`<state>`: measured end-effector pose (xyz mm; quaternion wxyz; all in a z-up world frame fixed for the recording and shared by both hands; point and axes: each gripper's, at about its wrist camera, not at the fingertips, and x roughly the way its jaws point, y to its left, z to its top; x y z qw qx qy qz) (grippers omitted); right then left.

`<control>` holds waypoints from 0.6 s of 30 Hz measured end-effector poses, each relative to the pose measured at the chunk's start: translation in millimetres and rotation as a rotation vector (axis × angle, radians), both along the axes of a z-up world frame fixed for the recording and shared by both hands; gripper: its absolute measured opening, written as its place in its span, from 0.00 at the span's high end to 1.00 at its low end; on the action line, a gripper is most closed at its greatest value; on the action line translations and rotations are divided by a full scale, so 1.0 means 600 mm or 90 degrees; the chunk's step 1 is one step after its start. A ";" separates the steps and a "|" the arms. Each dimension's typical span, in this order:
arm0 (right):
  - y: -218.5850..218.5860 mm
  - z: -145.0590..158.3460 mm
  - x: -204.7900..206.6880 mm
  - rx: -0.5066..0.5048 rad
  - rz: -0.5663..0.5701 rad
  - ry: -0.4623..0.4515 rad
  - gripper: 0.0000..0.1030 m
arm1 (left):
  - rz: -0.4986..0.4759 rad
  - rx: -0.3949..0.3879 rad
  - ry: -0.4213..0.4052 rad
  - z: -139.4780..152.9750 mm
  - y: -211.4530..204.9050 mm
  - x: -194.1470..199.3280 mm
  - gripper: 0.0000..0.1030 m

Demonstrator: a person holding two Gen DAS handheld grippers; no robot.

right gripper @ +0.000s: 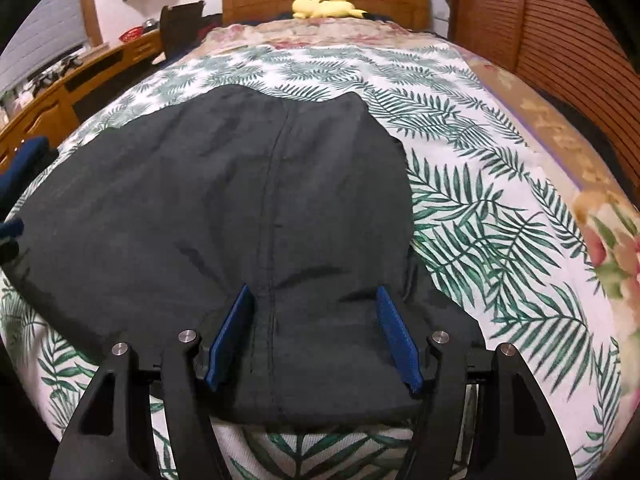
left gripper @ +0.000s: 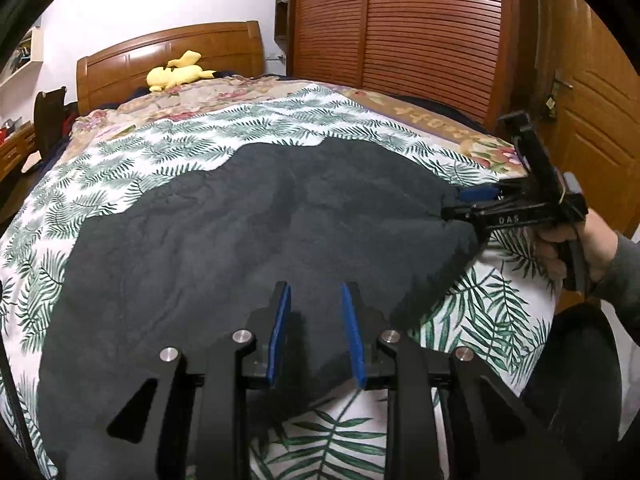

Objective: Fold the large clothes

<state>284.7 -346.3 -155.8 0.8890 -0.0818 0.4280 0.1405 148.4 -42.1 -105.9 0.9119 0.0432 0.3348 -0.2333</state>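
A large dark grey garment lies spread flat on the palm-leaf bed sheet, a seam running down its middle. My left gripper hovers over its near edge, blue pads a narrow gap apart with nothing between them. My right gripper stands wide open above the garment's near hem, its pads straddling the seam without pinching. In the left wrist view the right gripper, held by a hand, has its tips at the garment's right edge. The left gripper shows at the far left.
A yellow plush toy lies by the wooden headboard. A floral quilt covers the far end of the bed. A slatted wardrobe and a door stand to the right, a wooden desk to the left.
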 end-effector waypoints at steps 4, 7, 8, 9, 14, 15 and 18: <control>0.001 0.032 -0.028 -0.026 -0.006 -0.034 0.35 | -0.009 0.004 0.017 -0.014 -0.009 -0.001 0.76; -0.016 0.051 -0.043 -0.026 -0.021 -0.055 0.35 | -0.006 0.011 0.033 -0.032 -0.014 0.003 0.76; -0.022 0.054 -0.046 -0.027 -0.027 -0.057 0.35 | -0.005 0.014 0.035 -0.035 -0.015 0.003 0.76; -0.030 0.055 -0.047 -0.027 -0.036 -0.058 0.35 | -0.005 0.016 0.035 -0.038 -0.016 0.002 0.76; -0.059 0.046 -0.040 -0.008 -0.085 -0.039 0.31 | -0.005 0.011 0.035 -0.044 -0.016 -0.001 0.76; -0.066 0.042 -0.036 0.002 -0.097 -0.031 0.31 | -0.005 0.010 0.035 -0.045 -0.016 0.000 0.75; -0.075 0.023 -0.023 0.019 -0.116 0.000 0.31 | -0.006 0.012 0.035 -0.048 -0.015 0.001 0.75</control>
